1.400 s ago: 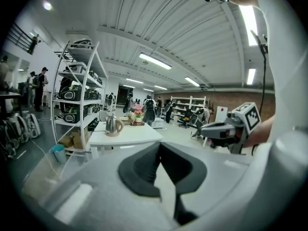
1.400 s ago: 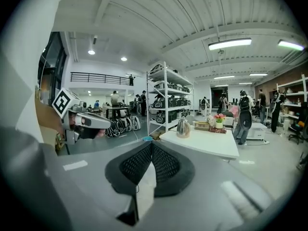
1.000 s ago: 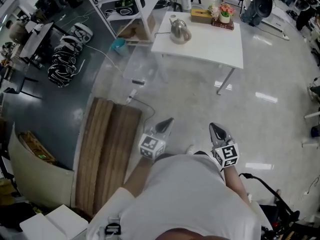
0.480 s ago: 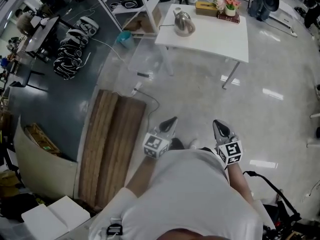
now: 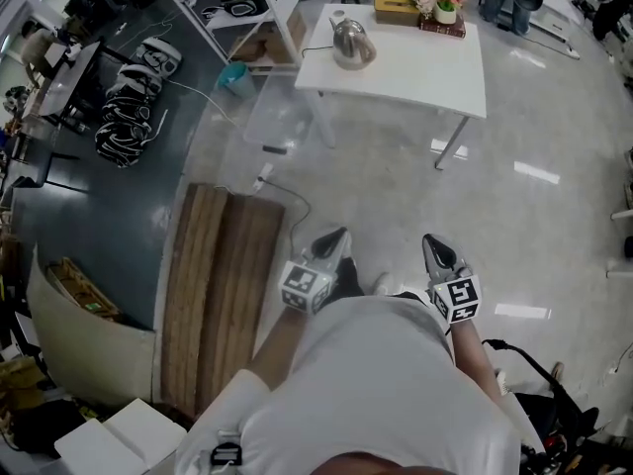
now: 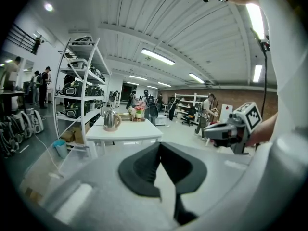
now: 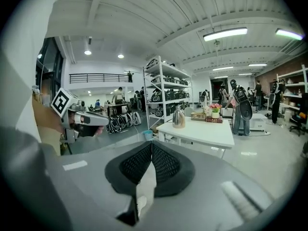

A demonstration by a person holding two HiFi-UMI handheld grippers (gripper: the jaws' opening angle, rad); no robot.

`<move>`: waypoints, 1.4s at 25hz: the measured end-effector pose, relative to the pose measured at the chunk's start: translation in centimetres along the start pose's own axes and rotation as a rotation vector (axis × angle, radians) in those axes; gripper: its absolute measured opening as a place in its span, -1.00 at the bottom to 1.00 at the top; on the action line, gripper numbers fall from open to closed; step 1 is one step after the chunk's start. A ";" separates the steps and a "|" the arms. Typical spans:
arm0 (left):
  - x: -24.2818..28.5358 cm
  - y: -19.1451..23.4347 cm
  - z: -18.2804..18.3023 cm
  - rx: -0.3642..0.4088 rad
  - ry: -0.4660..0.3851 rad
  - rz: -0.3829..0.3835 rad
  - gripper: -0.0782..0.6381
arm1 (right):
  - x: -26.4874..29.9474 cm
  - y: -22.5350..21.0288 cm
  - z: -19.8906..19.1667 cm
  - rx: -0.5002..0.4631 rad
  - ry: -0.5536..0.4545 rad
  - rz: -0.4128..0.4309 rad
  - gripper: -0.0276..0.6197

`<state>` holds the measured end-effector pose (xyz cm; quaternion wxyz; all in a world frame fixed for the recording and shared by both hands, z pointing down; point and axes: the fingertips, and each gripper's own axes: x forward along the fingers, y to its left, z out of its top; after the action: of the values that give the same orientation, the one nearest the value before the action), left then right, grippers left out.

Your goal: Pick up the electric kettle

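the electric kettle (image 5: 351, 46) is seen upright toward the left end of a white bench (image 5: 425, 77), well apart from both grippers. only the head view gives the whole layout from above: the person's white top, wooden boards (image 5: 218, 295) laid on the floor at the left, and open floor between the person and the bench. the gripper views show the room level instead: a tall white shelf rack (image 6: 79, 90) stands just beside the bench, strip lights (image 6: 158, 57) run across the ceiling, and people are seen further back. behind the kettle a flower pot (image 7: 215, 110) and what appears to be a tissue box (image 5: 396, 10) are set at the far edge. each gripper is also caught in the other's view.

the left gripper (image 5: 331, 240) and the right gripper (image 5: 435, 248) are held side by side close to the torso, pointed toward the bench and tipped slightly down. the fingers of both are pressed together at their tips, with nothing between them.

compared with a second ago, the bench and kettle are placed a little higher in the head view, while the grippers are kept in nearly the same spot.
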<state>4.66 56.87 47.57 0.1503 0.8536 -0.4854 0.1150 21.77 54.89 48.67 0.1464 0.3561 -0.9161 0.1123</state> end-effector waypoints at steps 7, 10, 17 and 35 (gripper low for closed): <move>2.4 3.8 1.7 0.002 -0.003 -0.026 -0.77 | 4.1 -1.0 2.0 -0.006 0.012 -0.009 -0.90; 3.5 6.3 2.5 -0.011 -0.002 -0.040 -0.77 | 6.5 -1.3 3.2 0.003 0.027 -0.019 -0.90; 6.7 11.8 4.9 -0.005 -0.002 -0.073 -0.77 | 11.8 -2.9 5.9 -0.002 0.019 -0.051 -0.90; 10.9 23.2 8.2 0.031 -0.002 -0.192 -0.77 | 22.6 -4.1 11.5 0.022 0.012 -0.153 -0.90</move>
<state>-9.50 33.96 47.02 0.1470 0.8985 -0.3996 0.1066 6.47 34.39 46.24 0.1564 0.4260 -0.8839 0.1129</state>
